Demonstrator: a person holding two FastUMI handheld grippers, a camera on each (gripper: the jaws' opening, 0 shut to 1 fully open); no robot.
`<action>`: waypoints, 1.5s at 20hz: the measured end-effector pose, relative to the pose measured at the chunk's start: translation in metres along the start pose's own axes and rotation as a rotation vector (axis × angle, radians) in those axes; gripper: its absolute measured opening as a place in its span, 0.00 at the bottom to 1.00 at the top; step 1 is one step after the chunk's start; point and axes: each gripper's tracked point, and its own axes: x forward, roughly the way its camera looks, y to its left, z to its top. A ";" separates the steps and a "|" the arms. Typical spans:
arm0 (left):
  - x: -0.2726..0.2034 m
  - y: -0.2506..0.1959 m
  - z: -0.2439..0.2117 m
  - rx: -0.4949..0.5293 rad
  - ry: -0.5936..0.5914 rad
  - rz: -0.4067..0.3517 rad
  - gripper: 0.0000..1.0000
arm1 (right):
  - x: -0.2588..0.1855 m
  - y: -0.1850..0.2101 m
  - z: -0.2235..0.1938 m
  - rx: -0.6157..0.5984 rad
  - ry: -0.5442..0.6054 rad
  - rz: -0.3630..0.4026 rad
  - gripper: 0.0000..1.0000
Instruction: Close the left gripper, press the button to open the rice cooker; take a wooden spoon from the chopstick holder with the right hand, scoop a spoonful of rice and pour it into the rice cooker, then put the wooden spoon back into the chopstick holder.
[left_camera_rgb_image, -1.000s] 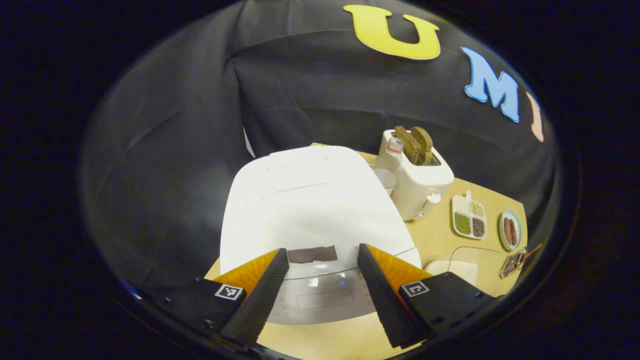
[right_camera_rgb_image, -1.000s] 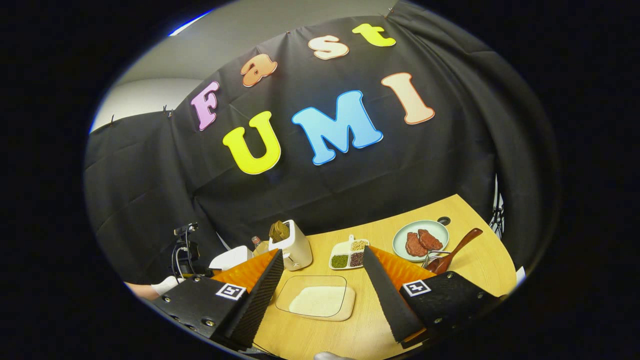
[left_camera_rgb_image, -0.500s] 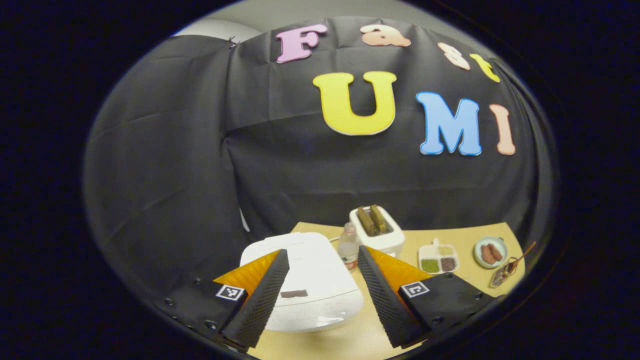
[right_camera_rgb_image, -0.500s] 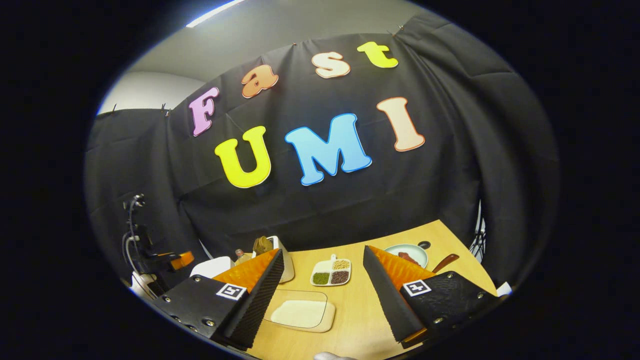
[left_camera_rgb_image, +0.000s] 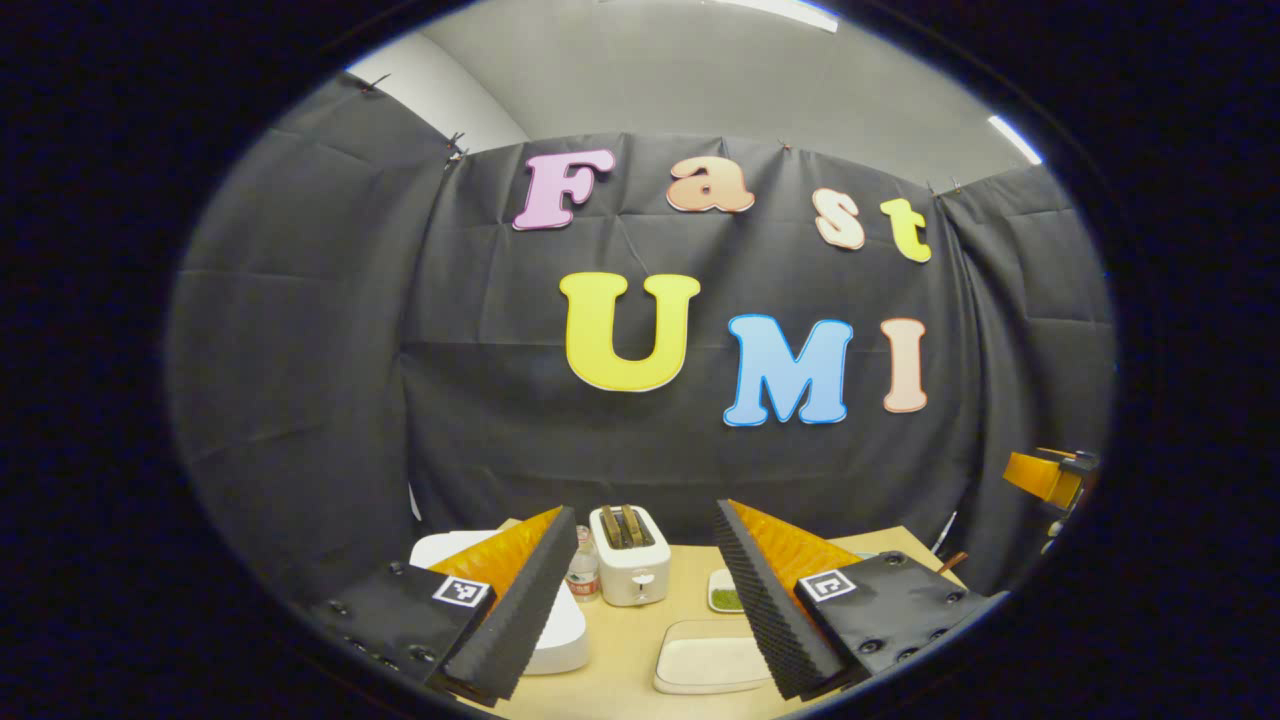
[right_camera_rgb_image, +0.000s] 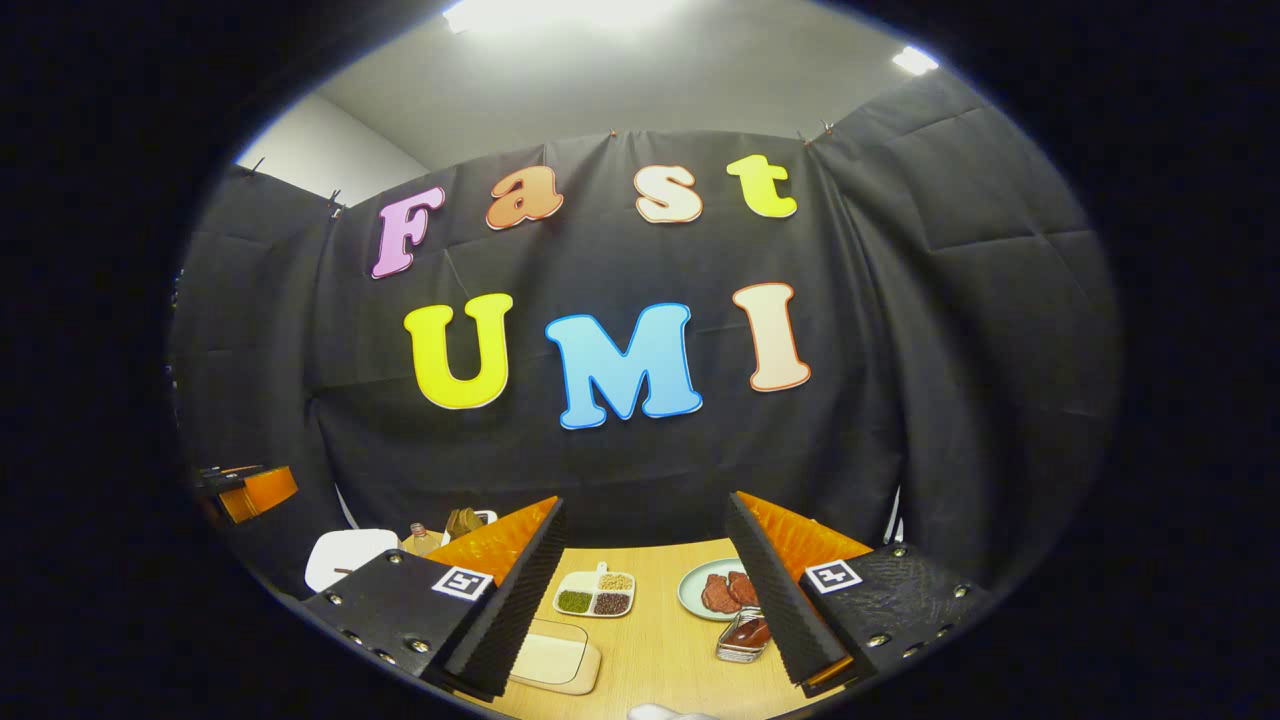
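The white rice cooker stands with its lid down at the table's left, partly behind my left gripper's finger. That gripper is open, raised and pulled back from the cooker. In the right gripper view the cooker sits far left. My right gripper is also open and holds nothing. The metal chopstick holder with the brown wooden spoon lies just inside its right finger, partly hidden. The tray of white rice rests near the front edge, and it is the tray low in the left gripper view.
A white toaster and a small bottle stand behind the cooker. A sectioned dish of grains and a plate of meat lie mid-table. The other gripper hangs at the right edge.
Both grippers have pulled back and tilted upward, so the table has dropped low in each view. The left gripper has left its spot right over the cooker's lid. Both stayed open.
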 end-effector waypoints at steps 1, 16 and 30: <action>-0.002 -0.002 -0.002 0.000 -0.001 -0.004 0.94 | 0.000 0.001 0.001 -0.002 0.001 0.001 0.98; -0.007 -0.017 0.024 0.040 -0.070 -0.032 0.95 | -0.007 0.010 0.006 -0.033 -0.013 -0.008 0.97; -0.001 -0.013 0.024 0.031 -0.073 -0.026 0.98 | -0.012 0.010 0.012 -0.051 -0.016 -0.008 0.98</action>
